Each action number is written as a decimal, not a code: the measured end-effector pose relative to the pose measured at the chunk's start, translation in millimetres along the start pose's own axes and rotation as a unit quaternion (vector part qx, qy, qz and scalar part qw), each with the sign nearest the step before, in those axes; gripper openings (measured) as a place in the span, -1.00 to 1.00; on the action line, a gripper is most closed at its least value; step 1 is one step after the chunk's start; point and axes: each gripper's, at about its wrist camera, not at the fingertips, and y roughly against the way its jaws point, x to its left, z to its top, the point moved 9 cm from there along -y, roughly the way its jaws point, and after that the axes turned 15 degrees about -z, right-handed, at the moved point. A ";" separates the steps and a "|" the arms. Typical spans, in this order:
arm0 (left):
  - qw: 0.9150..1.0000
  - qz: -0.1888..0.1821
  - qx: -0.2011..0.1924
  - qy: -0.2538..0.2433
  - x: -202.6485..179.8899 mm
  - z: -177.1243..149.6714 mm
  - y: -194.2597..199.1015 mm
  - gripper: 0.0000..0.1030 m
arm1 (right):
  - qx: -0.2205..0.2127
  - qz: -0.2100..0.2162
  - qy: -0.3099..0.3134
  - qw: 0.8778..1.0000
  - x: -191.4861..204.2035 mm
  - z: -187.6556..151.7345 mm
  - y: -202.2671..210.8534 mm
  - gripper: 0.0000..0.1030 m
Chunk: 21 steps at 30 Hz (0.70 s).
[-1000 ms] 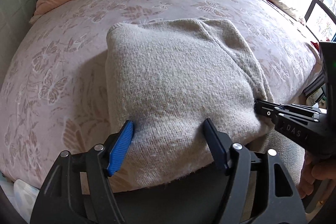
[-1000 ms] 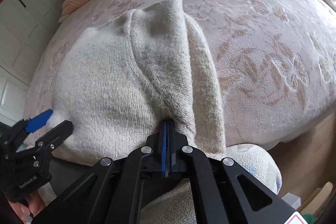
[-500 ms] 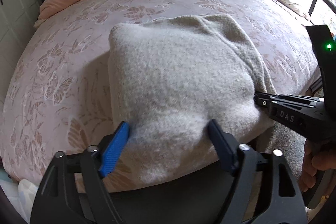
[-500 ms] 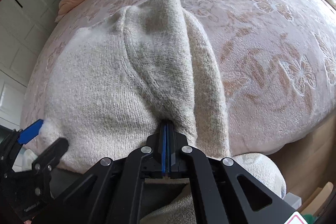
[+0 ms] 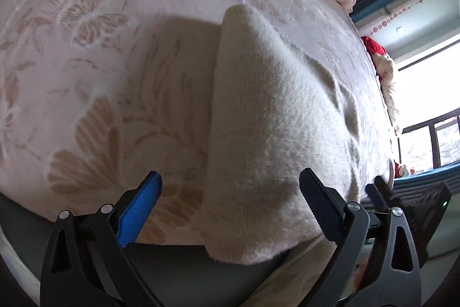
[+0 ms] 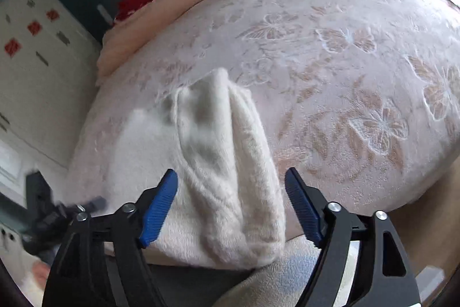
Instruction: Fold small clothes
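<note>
Both grippers have just been opening: the right gripper [image 6: 231,186], clamped on the sweater's [image 6: 207,177] edge a second ago, now stands released with the knit loose between its jaws; the left gripper [image 5: 230,186] gapes wide, lower centre, over the folded sweater's left edge on the pink bedspread [image 5: 86,62]

Daylight floods from the blown-out window [image 5: 425,94] at right; a soft shadow falls on the bed [image 5: 86,71]. Fisheye bends edges; right-wrist lower left is motion-blurred.
</note>
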 end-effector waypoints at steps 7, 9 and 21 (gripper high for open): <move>0.999 -0.036 0.033 0.017 3.2 0.0 -35.2 0.91 | 0.121 0.051 -0.046 0.990 1.4 -30.4 -65.5 0.69; 0.998 -0.042 0.033 0.028 6.2 3.6 -39.8 0.91 | 0.126 0.054 -0.043 0.990 7.2 -29.0 -71.0 0.82; 0.997 -0.022 0.066 -0.017 -29.4 11.7 -49.0 0.43 | 0.122 0.066 -0.042 0.989 44.2 -17.2 -69.8 -0.07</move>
